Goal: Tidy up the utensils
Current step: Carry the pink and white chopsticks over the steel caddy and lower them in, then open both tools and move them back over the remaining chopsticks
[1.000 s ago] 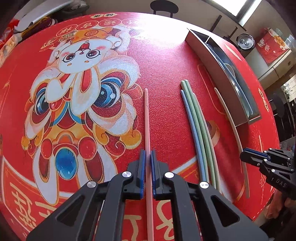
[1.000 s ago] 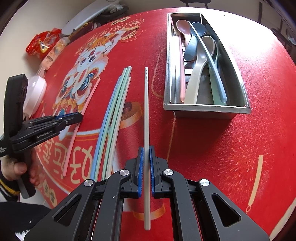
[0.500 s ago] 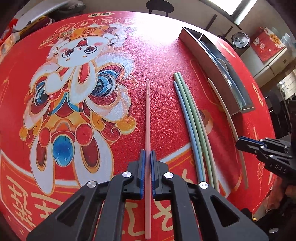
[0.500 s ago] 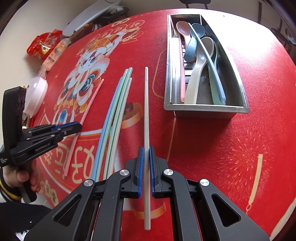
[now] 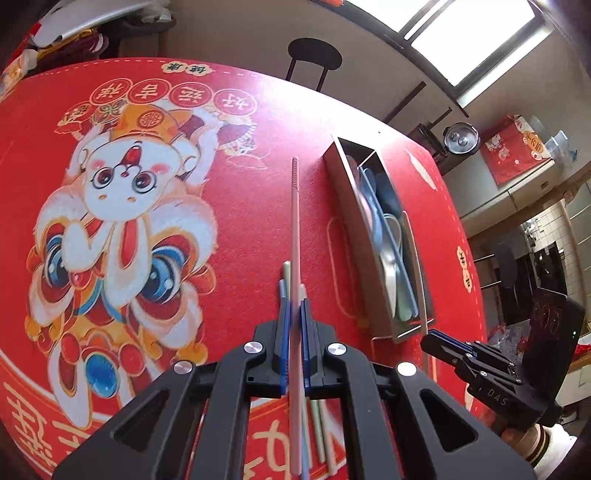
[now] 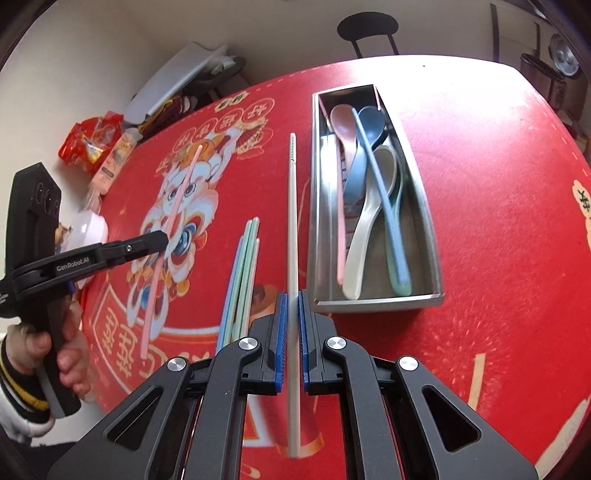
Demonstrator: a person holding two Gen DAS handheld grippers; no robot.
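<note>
My left gripper (image 5: 293,314) is shut on a pink chopstick (image 5: 294,236) and holds it above the red mat, pointing forward; it also shows in the right wrist view (image 6: 177,206). My right gripper (image 6: 292,306) is shut on a beige chopstick (image 6: 292,221), raised off the mat beside the steel tray (image 6: 436,291). The tray holds several spoons and chopsticks (image 6: 369,192). A bundle of blue and green chopsticks (image 6: 242,273) lies on the mat between the grippers; part of it is hidden under my left gripper (image 5: 282,284).
The red mat with a lion print (image 5: 122,206) covers the round table. Snack packets (image 6: 92,144) and a white object lie at the table's far left edge. A black chair (image 6: 367,29) stands behind the table. The tray also shows in the left wrist view (image 5: 343,184).
Both grippers have lifted their chopsticks off the mat and risen. The left gripper has moved right, over the blue and green bundle, toward the tray. The right gripper has moved closer to the tray.
</note>
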